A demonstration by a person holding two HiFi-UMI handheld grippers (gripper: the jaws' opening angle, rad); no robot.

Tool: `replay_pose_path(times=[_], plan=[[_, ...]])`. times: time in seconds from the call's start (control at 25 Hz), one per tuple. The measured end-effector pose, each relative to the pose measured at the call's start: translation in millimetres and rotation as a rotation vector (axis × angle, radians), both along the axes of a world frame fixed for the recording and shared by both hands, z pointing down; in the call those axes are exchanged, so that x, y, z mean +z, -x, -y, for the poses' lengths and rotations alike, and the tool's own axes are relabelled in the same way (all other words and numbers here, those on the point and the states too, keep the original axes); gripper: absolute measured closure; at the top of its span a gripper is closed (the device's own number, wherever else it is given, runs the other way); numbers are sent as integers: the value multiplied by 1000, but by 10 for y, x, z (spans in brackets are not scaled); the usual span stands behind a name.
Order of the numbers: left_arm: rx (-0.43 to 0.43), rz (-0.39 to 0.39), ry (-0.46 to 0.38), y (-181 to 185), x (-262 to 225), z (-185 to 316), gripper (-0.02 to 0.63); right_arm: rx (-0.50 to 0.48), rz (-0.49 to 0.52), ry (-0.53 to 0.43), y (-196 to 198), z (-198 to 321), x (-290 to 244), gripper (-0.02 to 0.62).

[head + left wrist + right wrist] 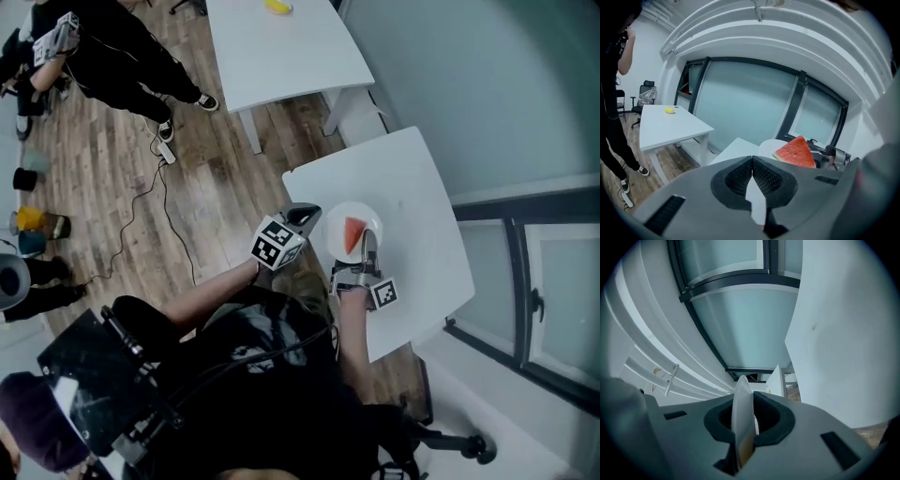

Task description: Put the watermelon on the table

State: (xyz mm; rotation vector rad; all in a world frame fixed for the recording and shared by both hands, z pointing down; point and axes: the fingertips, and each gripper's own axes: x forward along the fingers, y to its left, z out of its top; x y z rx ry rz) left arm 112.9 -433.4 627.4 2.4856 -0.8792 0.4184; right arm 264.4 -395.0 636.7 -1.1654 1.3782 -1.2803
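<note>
only the head view shows both claws together. the left claw (307,216) is just beside the left edge of a white plate (336,239), and the right claw (367,246) reaches the plate from the near side. this view also shows a standing person (122,47) on the wood floor (112,187), and a second white table (281,56) with a small yellow thing (277,7) on it.

the left gripper view shows the watermelon (797,152) from the side, which the right gripper view does not show at all. it is a triangular slice with red flesh, dark seeds and a thin green rind along the bottom. it lies on the plate (768,146), which is over the corner of the white worktop (733,150). i cannot tell if the plate rests on the worktop. from above, the slice (352,234) is a red wedge in the middle of the plate.

the left claw (753,159) has its jaws pressed together at the tips, with nothing between them. the right claw (746,397) is pinching the rim of the plate (743,418), which shows edge-on between its jaws, with the worktop (843,333) beside it.
</note>
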Motion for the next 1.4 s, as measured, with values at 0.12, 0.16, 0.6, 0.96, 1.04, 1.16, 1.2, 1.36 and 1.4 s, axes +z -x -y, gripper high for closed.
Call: replay_pose_path(times=[0.12, 0.16, 0.6, 0.96, 1.04, 1.16, 1.2, 1.36, 1.4], plan=[[-12, 30, 22, -182, 339, 317, 600, -14, -25, 43, -186, 372, 343, 566], [-22, 40, 34, -234, 439, 409, 600, -16, -29, 51, -241, 486, 431, 566], [-140, 34, 99, -396, 683, 1219, 600, 38, -134, 187, -589, 1604, 1194, 566], [-157, 84, 171, -430, 1057, 1569, 600, -34, -509, 378, -821, 2282, 1832, 566], [-173, 74, 195, -396, 1087, 1595, 600, -110, -722, 438, -871, 2342, 1945, 559], [-195, 56, 217, -322, 1085, 1642, 600, -176, -941, 492, -923, 2418, 2052, 531], [-198, 50, 218, -307, 1063, 1645, 600, -195, -995, 482, -923, 2448, 2058, 523], [-190, 50, 203, -292, 973, 1613, 600, -245, -1215, 417, -895, 2537, 1939, 505], [-187, 50, 199, -291, 957, 1604, 600, -249, -1260, 420, -903, 2543, 1915, 502]])
